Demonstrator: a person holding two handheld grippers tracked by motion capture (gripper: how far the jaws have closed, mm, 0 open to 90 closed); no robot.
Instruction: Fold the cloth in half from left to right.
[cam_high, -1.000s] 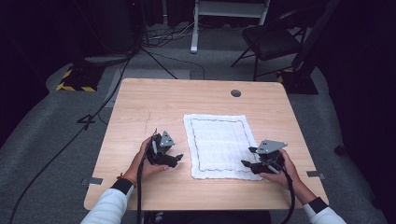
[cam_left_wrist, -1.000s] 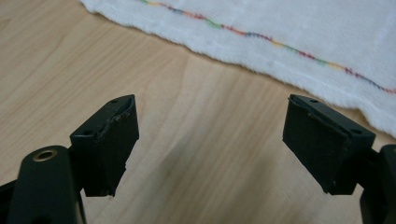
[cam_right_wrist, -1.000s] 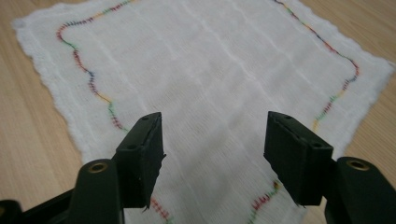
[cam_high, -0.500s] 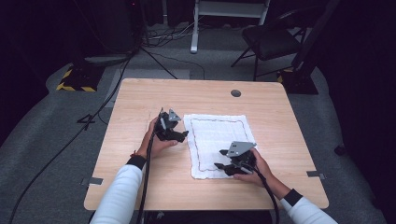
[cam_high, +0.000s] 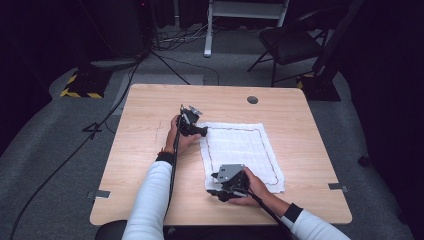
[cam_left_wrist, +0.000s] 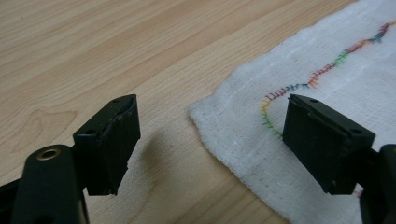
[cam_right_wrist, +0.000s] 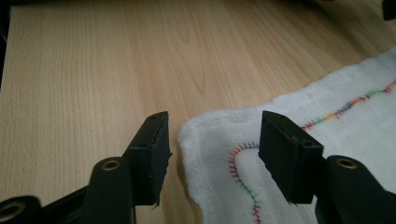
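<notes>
In the right gripper view, the near corner of the cloth (cam_right_wrist: 299, 154) and its coloured stitching are seen between parted jaws, ungripped. In the left gripper view, the far corner lies likewise between wide-open jaws. From the high view, the cloth (cam_high: 240, 150) is seen flat on the table (cam_high: 140, 150), the right gripper (cam_high: 220, 192) at its near-left corner, the left gripper (cam_high: 200, 131) at its far-left corner.

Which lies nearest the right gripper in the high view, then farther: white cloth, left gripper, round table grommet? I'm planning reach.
From the right gripper:
1. White cloth, its near left corner at the gripper.
2. Left gripper, at the cloth's far left corner.
3. Round grommet, near the table's far edge.
</notes>
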